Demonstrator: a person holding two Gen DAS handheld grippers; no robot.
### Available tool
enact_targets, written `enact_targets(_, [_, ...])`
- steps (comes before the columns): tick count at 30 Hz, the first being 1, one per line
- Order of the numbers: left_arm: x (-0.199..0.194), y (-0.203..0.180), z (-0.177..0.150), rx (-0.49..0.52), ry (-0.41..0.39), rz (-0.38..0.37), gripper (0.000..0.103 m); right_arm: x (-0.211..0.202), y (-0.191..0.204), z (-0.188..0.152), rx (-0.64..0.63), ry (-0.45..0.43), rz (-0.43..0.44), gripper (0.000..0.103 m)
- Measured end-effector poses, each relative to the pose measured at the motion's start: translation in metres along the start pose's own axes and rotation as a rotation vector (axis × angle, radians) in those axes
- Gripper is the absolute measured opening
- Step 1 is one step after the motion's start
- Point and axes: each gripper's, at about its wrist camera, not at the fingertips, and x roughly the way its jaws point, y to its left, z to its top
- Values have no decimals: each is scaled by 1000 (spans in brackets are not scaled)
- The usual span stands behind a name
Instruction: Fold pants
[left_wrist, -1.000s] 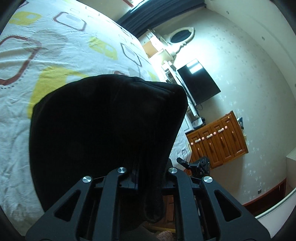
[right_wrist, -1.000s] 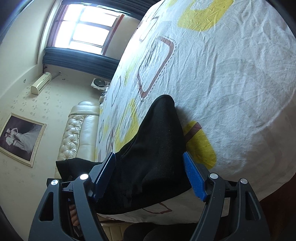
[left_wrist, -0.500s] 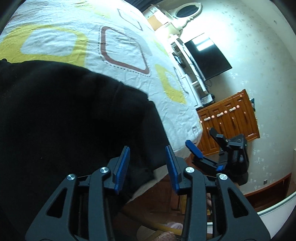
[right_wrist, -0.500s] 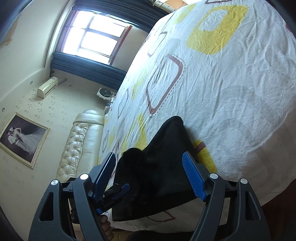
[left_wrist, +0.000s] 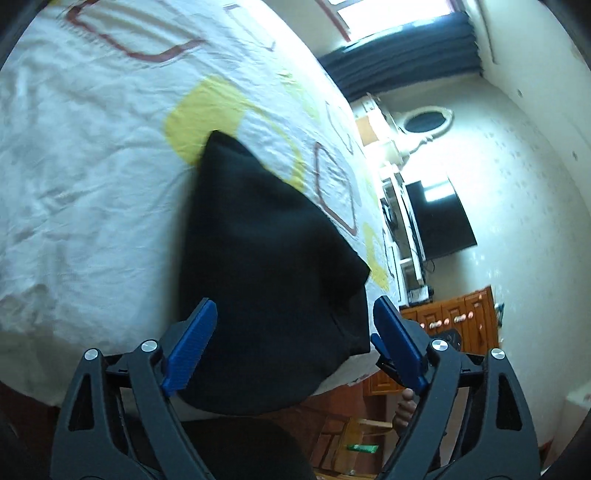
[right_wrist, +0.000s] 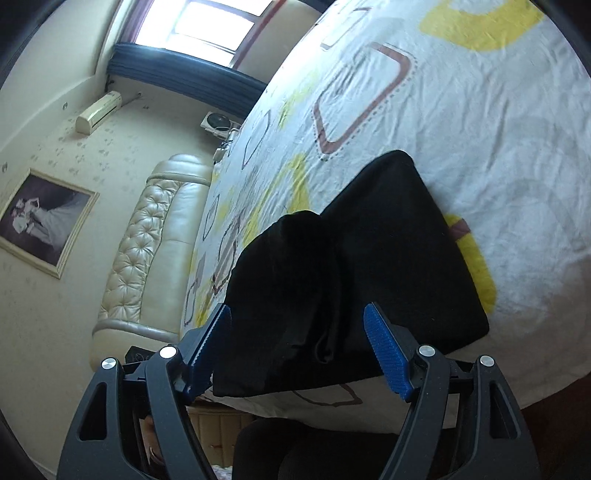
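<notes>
The black pants (left_wrist: 266, 280) lie folded into a compact stack on the patterned bed sheet (left_wrist: 81, 177), near the bed's front edge. My left gripper (left_wrist: 295, 343) is open, its blue pads on either side of the stack's near end, holding nothing. In the right wrist view the pants (right_wrist: 369, 266) show a raised fold on the left part. My right gripper (right_wrist: 301, 350) is open and empty, just short of the near edge of the pants.
The sheet (right_wrist: 480, 122) spreads far beyond the pants. A padded headboard (right_wrist: 147, 251) stands to the left. A wooden cabinet (left_wrist: 461, 317), a TV (left_wrist: 439, 221) and shelves line the wall past the bed's right edge.
My left gripper let go of the pants and opened wide, then drew back. The pants now lie folded on the bed. My right gripper stayed open and shifted slightly.
</notes>
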Motion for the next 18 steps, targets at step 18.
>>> enact_targets(18, [5,121,-6,-603,-39,-269,100,99,12,1,-51,211,-69,51])
